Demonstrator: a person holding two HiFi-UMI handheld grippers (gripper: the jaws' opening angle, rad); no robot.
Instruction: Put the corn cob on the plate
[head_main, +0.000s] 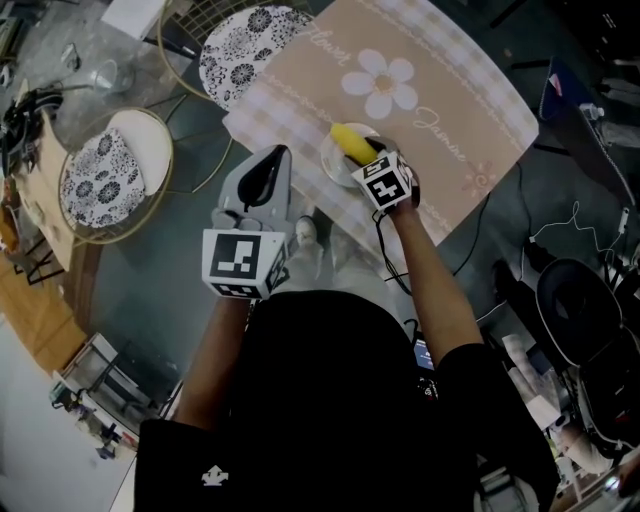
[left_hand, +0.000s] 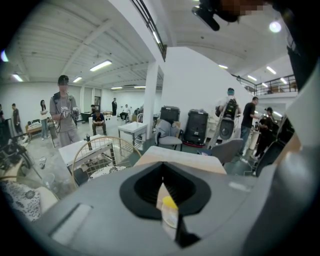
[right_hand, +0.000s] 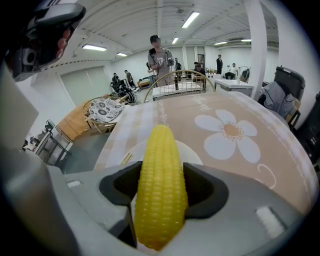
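Observation:
A yellow corn cob (right_hand: 160, 190) stands lengthwise between the jaws of my right gripper (right_hand: 161, 186), which is shut on it. It hangs just over a small white plate (right_hand: 192, 156) on the flowered tablecloth. From the head view the corn cob (head_main: 348, 141) lies across the plate (head_main: 334, 166) with the right gripper (head_main: 370, 155) at its near end. Whether the cob touches the plate I cannot tell. My left gripper (head_main: 279, 157) hovers shut and empty off the table's near edge, left of the plate. Through its narrow gap the left gripper (left_hand: 164, 172) shows a sliver of corn cob (left_hand: 169, 202).
A beige tablecloth with a white flower (head_main: 440, 90) covers the round table. Two wicker chairs with patterned cushions (head_main: 100, 180) (head_main: 250, 45) stand to the left and behind. A black cable (head_main: 470, 250) hangs off the table. People stand far off in the hall (left_hand: 64, 112).

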